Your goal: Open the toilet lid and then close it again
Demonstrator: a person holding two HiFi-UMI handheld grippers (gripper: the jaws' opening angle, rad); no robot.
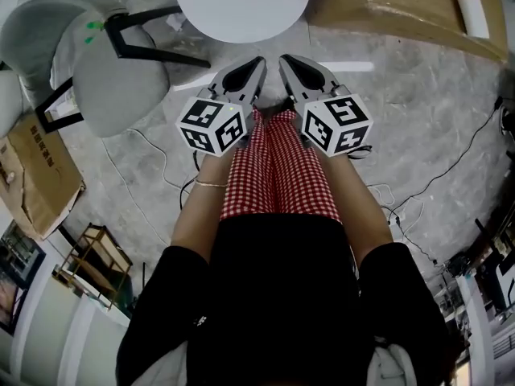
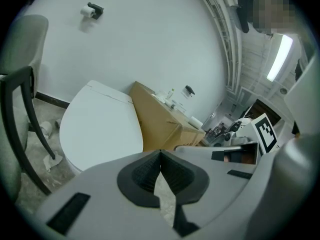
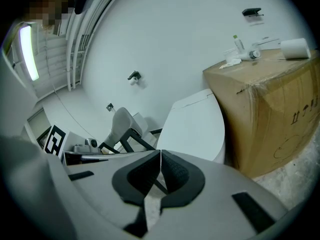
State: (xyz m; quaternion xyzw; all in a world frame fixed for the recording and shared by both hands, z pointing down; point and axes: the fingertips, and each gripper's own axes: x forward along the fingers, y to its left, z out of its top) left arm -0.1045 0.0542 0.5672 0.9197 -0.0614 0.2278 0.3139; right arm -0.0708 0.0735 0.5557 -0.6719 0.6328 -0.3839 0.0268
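The white toilet [image 1: 241,5] stands at the top of the head view with its lid down. In the left gripper view the lid [image 2: 100,129] lies ahead and left of the jaws. The right gripper view shows the lid [image 3: 197,126] ahead and to the right. My left gripper [image 1: 257,61] and right gripper [image 1: 284,59] are held side by side just short of the toilet's front edge, not touching it. Both are shut with their tips together and nothing between them, as seen at the left gripper [image 2: 160,152] and the right gripper [image 3: 160,152].
A large cardboard box [image 1: 402,6] stands right of the toilet, with a paper roll [image 3: 295,48] and small bottles on top. A grey chair [image 1: 113,79] with black legs stands to the left. Cables cross the concrete floor [image 1: 426,119]. Another carton [image 1: 32,175] lies far left.
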